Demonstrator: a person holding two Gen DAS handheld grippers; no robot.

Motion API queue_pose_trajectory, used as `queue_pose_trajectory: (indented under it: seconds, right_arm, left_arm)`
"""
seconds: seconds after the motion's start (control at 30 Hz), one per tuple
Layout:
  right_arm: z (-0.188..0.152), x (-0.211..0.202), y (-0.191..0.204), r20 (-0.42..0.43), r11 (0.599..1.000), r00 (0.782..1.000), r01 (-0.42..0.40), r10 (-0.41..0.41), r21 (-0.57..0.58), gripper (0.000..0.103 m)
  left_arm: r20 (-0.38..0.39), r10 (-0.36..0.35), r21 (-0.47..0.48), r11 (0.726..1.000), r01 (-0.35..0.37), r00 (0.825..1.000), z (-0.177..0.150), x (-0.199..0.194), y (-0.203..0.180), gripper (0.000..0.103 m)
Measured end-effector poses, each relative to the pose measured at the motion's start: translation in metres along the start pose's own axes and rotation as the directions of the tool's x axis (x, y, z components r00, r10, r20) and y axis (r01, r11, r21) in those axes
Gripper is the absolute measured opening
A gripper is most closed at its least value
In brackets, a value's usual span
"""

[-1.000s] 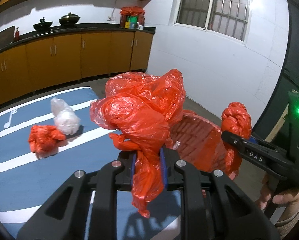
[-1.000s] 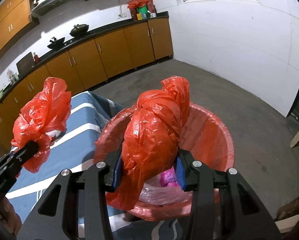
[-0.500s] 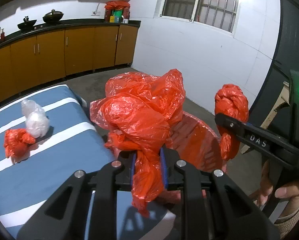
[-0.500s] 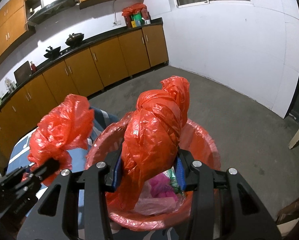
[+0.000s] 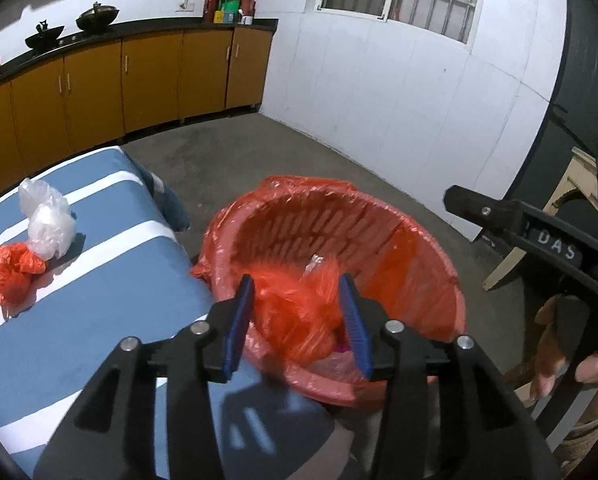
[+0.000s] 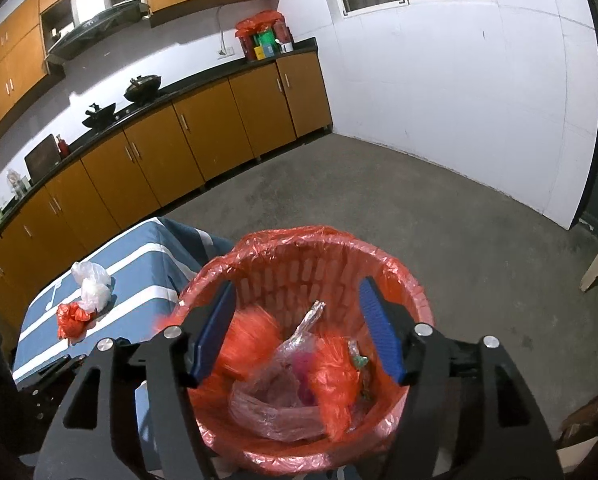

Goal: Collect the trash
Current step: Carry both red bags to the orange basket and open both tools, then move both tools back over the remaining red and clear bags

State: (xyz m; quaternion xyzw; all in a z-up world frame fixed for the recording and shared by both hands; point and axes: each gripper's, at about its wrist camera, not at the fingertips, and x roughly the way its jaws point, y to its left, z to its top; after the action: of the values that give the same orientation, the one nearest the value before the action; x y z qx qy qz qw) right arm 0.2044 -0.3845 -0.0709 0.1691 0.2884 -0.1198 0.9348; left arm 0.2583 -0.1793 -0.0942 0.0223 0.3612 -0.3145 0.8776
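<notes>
A red basket (image 5: 319,232) lined with a red bag stands on the floor by the table's end. My left gripper (image 5: 295,280) hovers over its near rim, jaws opening. A blurred red trash bag (image 5: 295,316) drops between the blue pads without touching them. My right gripper (image 6: 297,284) hangs over the same basket (image 6: 399,264), jaws opening, nothing gripped. Two blurred red bags (image 6: 251,336) (image 6: 335,372) fall among clear plastic (image 6: 275,396) inside. On the table lie a crumpled red bag (image 5: 13,268) (image 6: 71,316) and a white bag (image 5: 49,224) (image 6: 93,284).
The table wears a blue cloth with white stripes (image 5: 119,280); its corner meets the basket. Orange cabinets (image 6: 203,140) with woks on a dark counter line the far wall. Bare concrete floor (image 6: 419,208) stretches beyond. A hand (image 5: 551,364) holds the right tool, whose finger (image 5: 499,216) shows at right.
Both grippers held red bags above the basket; now both have opened and the bags are falling into it. The left gripper moved right and down, closer over the basket.
</notes>
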Motion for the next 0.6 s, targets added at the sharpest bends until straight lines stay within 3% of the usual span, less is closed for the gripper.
queue_pose_trajectory:
  seconds: [0.17,0.6]
  right_arm:
    - [-0.002,0.001,0.000,-0.012,1.000,1.000,0.010,-0.010,-0.012,0.064]
    - [-0.005,0.003,0.030,-0.014,0.995,1.000,-0.002,0.001,-0.098,0.064]
  left_arm:
    - [0.012,0.071,-0.015,0.997,-0.071,0.997,-0.007,-0.009,0.015,0.056]
    - [0.039,0.265,-0.076,0.962,-0.262,0.963,-0.012,-0.040,0.076,0.061]
